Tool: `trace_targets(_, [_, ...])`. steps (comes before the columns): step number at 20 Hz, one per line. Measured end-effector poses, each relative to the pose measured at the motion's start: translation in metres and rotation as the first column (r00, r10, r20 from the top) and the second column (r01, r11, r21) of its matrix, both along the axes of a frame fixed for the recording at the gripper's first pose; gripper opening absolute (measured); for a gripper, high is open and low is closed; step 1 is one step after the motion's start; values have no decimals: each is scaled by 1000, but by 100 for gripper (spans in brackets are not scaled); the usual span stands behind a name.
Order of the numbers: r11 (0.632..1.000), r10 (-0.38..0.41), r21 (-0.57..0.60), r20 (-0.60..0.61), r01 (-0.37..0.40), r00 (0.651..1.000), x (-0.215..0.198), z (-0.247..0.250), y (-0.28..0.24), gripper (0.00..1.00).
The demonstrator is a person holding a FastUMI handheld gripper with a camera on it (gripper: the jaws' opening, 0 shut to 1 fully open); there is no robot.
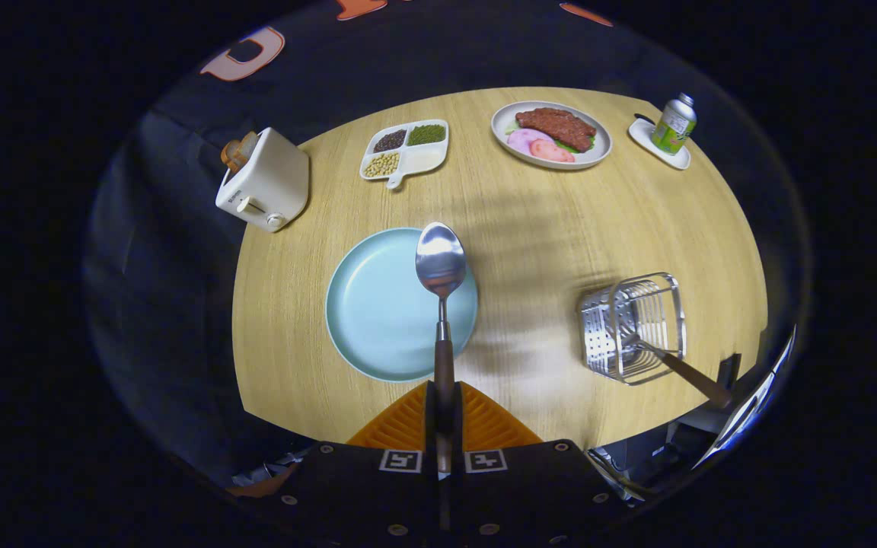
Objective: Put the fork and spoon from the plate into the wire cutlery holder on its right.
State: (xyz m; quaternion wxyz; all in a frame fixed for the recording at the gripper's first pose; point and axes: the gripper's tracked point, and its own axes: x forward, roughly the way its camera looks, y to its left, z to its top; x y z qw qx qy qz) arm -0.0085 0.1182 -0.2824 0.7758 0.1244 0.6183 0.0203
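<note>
A round wooden table [530, 221] stands before the booth's black cloth wall [180, 175].

Pale blue plate [377, 304], silver spoon [441, 262] with brown handle, light woodgrain table [560, 228], possibly cream toaster [265, 183].

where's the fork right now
In the gripper view the fork stands head-down in the wire holder, right of the plate.
</note>
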Motion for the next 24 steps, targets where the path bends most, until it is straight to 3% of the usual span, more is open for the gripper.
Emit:
trace_targets(10, [994, -86, -61, 30, 88, 996, -40, 29, -96, 6])
trace_targets(21, [999, -10, -35, -160, 4, 987, -58, 4, -130, 6])
trace_targets(24, [998, 46, -39, -221, -57, 974, -63, 1, -139, 6])
